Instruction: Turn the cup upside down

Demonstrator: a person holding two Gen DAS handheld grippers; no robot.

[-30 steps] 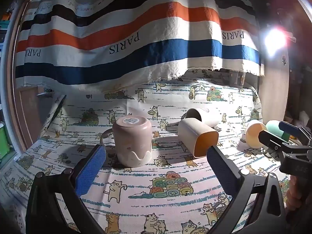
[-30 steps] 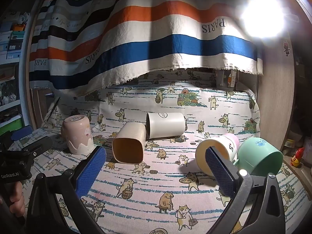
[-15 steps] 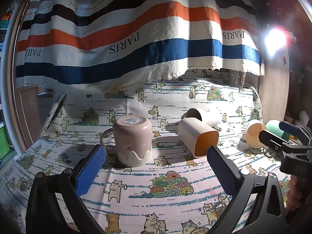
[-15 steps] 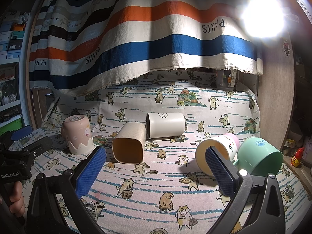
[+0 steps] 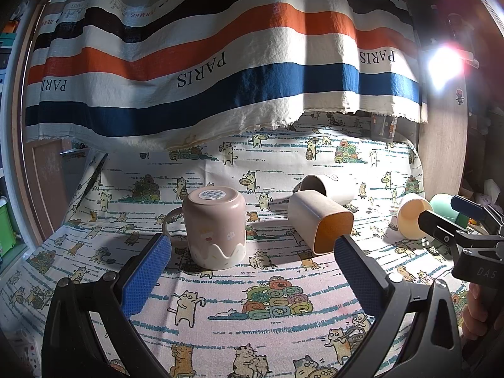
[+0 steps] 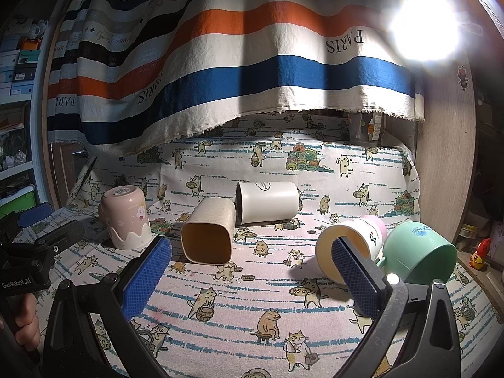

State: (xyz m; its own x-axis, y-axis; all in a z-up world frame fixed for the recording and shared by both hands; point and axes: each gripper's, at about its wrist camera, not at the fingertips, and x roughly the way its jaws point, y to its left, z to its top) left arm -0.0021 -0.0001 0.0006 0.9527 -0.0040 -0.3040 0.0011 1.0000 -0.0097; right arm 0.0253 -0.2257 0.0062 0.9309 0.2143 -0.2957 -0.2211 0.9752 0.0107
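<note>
A pink mug (image 5: 215, 226) (image 6: 126, 220) stands upside down on the cat-print cloth, handle to the left. A beige square cup (image 5: 319, 222) (image 6: 209, 233) lies on its side, mouth toward me. A white cup (image 5: 329, 186) (image 6: 267, 201) lies on its side behind it. A pink-and-white cup (image 6: 348, 245) (image 5: 411, 215) and a green mug (image 6: 420, 253) lie on their sides at the right. My left gripper (image 5: 252, 277) is open and empty, just in front of the pink mug. My right gripper (image 6: 252, 277) is open and empty, in front of the beige and pink-and-white cups.
A striped PARIS cloth (image 5: 204, 72) hangs over the back. A wooden panel (image 6: 447, 157) bounds the right side, with a bright lamp (image 6: 422, 25) above. The right gripper's body (image 5: 466, 233) shows at the right of the left view; the left gripper's body (image 6: 34, 245) shows at the left of the right view.
Almost nothing has moved. The left wrist view has drifted very slightly; both grippers stay open and the cups lie as before.
</note>
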